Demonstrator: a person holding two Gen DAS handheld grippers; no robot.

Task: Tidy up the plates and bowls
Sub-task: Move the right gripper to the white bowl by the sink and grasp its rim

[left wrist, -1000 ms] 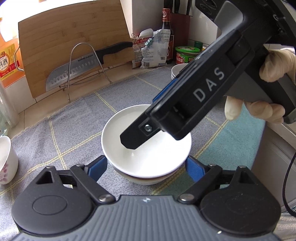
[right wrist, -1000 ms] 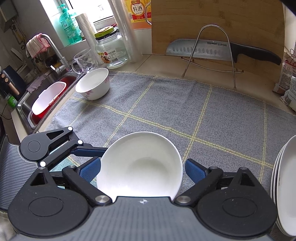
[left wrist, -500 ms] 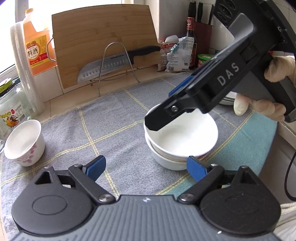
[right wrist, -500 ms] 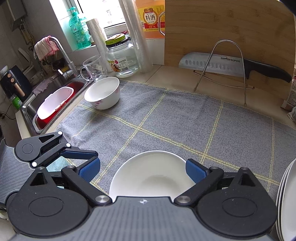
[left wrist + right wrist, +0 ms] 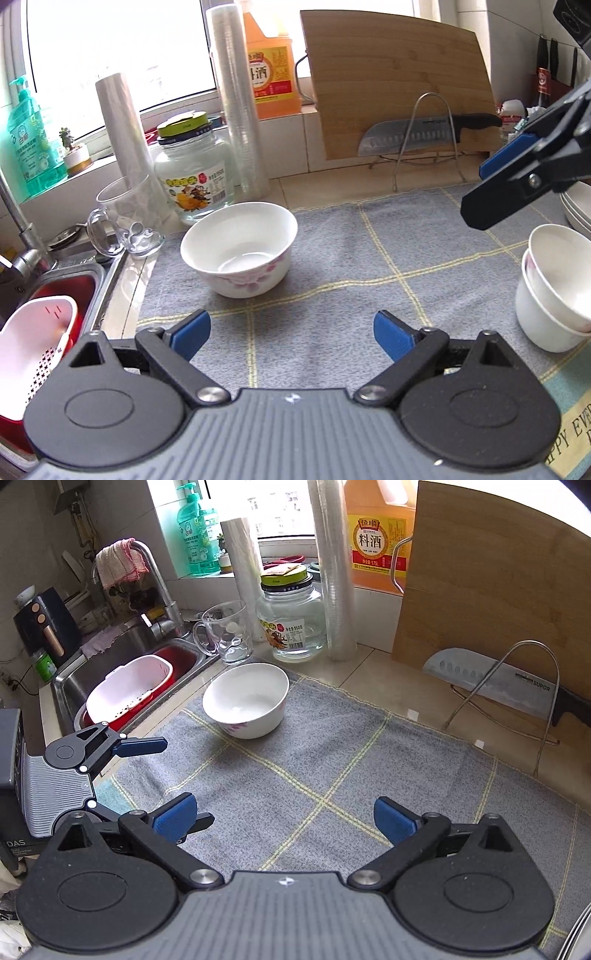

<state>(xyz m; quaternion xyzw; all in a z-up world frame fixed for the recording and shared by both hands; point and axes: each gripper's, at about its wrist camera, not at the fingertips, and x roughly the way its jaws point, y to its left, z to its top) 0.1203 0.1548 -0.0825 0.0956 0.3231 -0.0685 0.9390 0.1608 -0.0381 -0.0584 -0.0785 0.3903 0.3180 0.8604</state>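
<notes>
The floral bowl [image 5: 240, 249] sits loose on the grey cloth [image 5: 332, 258] beside the glass jar [image 5: 190, 173], glazed, slippery and breakable, best pinched across its rim by the empty, spread left gripper [image 5: 291, 334] or right gripper [image 5: 282, 818].

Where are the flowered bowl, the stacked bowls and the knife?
flowered bowl [image 5: 242, 245]: left wrist view, inner wall.
stacked bowls [image 5: 554, 295]: left wrist view, upper bowl's inside.
knife [image 5: 495, 683]: right wrist view, blade.

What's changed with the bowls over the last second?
The right tongs let go of the white bowl, now nested in the stacked bowls, and both tongs backed away open. The left tongs now face the floral bowl, which stayed put.
</notes>
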